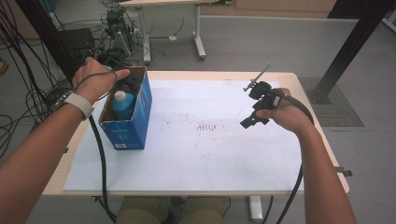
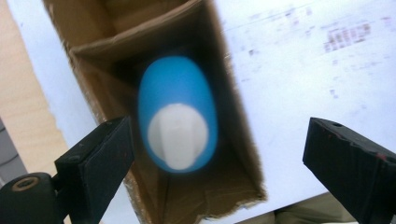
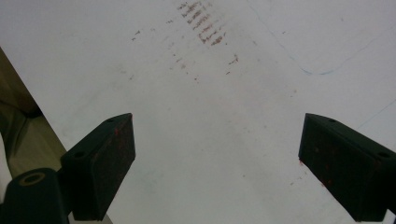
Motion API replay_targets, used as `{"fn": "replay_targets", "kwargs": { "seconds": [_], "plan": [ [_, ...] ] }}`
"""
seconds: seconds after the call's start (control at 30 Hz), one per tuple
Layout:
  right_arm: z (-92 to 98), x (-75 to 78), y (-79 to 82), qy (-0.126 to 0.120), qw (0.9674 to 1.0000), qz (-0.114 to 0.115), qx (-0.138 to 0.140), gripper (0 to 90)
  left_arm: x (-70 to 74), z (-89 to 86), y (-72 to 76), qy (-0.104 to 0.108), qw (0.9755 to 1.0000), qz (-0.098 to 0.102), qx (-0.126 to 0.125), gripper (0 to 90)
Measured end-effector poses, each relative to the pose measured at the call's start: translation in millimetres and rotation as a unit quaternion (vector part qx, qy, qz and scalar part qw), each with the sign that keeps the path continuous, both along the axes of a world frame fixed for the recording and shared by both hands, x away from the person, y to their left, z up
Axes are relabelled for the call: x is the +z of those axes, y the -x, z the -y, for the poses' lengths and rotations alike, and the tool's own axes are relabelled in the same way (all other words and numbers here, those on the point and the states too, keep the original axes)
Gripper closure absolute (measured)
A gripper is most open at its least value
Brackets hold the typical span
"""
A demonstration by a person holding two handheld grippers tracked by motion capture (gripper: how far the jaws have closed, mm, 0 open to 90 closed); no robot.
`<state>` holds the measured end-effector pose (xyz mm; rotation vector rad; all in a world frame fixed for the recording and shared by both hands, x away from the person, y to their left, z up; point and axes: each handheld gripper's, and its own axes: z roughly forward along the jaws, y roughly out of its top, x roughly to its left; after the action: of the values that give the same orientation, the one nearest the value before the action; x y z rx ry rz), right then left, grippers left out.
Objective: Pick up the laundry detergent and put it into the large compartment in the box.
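One blue bottle (image 2: 178,114) stands in one cardboard box (image 1: 140,114); both the left gripper (image 2: 219,158) and right gripper (image 3: 217,163) have fingers spread wide, empty.

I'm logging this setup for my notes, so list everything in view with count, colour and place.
Box: one, blue cardboard, open top, left part of the sheet.
Bottle: one, blue with white cap, upright inside the box.
Sheet: one, white with reddish smudges, covering the table.
Table: one, light wood, under the sheet.
Second table: one, white legs, behind.
Cables: many, black, floor at left.
Left tongs: one, black, open above the box.
Right tongs: one, black, open over the sheet.
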<state>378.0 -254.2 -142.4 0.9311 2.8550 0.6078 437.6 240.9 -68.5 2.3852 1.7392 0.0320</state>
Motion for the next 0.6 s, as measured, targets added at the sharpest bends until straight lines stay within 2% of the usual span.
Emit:
{"fn": "replay_targets", "kwargs": {
  "seconds": [0.23, 0.27, 0.33, 0.6],
  "plan": [
    [2.5, 2.2, 2.7, 0.001, 1.0, 0.001, -0.006, 10.8, 22.3, 2.4, 2.4, 0.012, 0.9993, 0.016, -0.032, 6.5],
    [3.2, 2.1, 2.9, 0.001, 1.0, 0.001, -0.006, 10.8, 26.5, 3.1, 1.5, 0.014, 0.9991, 0.012, -0.039, 6.4],
    [4.9, 0.9, 3.2, 0.001, 1.0, 0.0, -0.009, 10.8, 33.2, 1.0, 1.7, 0.023, 0.9985, 0.014, -0.048, 6.4],
    [8.3, -1.9, 4.1, -0.001, 0.9999, -0.003, -0.016, 10.8, 63.6, 8.0, 7.1, 0.027, 0.9956, 0.034, -0.083, 5.5]
  ]
}}
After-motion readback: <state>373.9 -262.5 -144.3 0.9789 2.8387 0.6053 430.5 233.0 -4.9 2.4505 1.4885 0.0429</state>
